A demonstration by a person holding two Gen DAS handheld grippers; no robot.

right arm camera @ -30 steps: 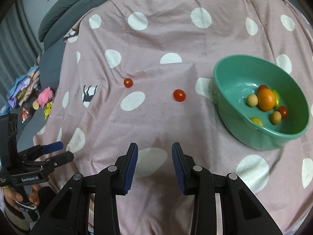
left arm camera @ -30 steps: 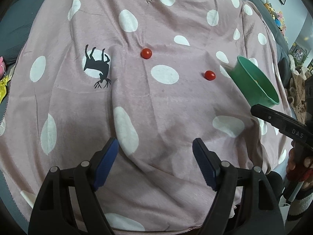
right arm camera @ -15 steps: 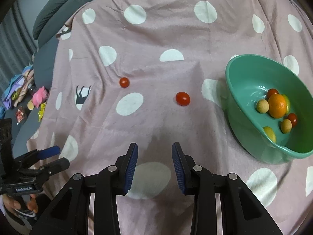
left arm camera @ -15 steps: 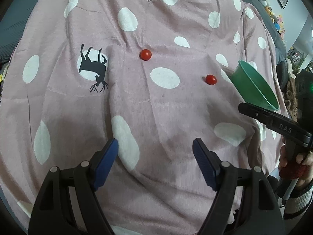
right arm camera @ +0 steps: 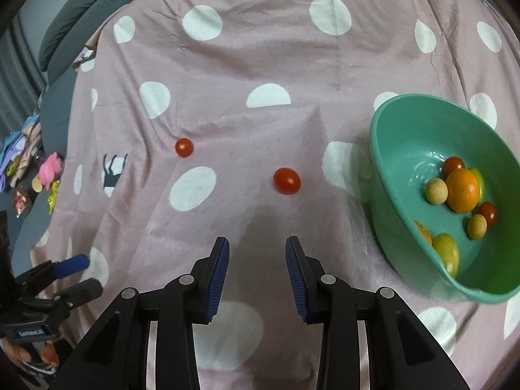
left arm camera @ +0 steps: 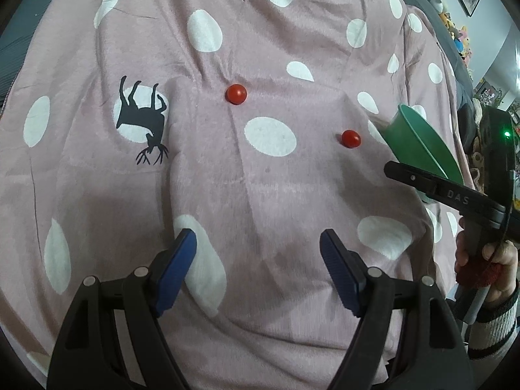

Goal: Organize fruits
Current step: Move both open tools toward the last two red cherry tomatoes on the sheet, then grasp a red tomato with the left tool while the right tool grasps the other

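Observation:
Two red cherry tomatoes lie on the pink dotted cloth: the left tomato (left arm camera: 236, 94) (right arm camera: 184, 147) and the right tomato (left arm camera: 350, 138) (right arm camera: 286, 180). A green bowl (right arm camera: 390, 149) (left arm camera: 419, 143) at the right holds an orange (right arm camera: 462, 189) and several small fruits. My left gripper (left arm camera: 258, 261) is open and empty, well short of the tomatoes. My right gripper (right arm camera: 257, 261) is open and empty, a little short of the right tomato.
The pink cloth (right arm camera: 260, 65) has folds and a black deer print (left arm camera: 141, 120). Toys and packets (right arm camera: 35, 175) lie on the floor at the left. Grey cushions (right arm camera: 81, 9) lie at the far left. The right tool (left arm camera: 455, 195) shows in the left wrist view.
Both grippers have moved forward toward the tomatoes. The right gripper has closed in on the right tomato and the bowl. Jaw openings are unchanged.

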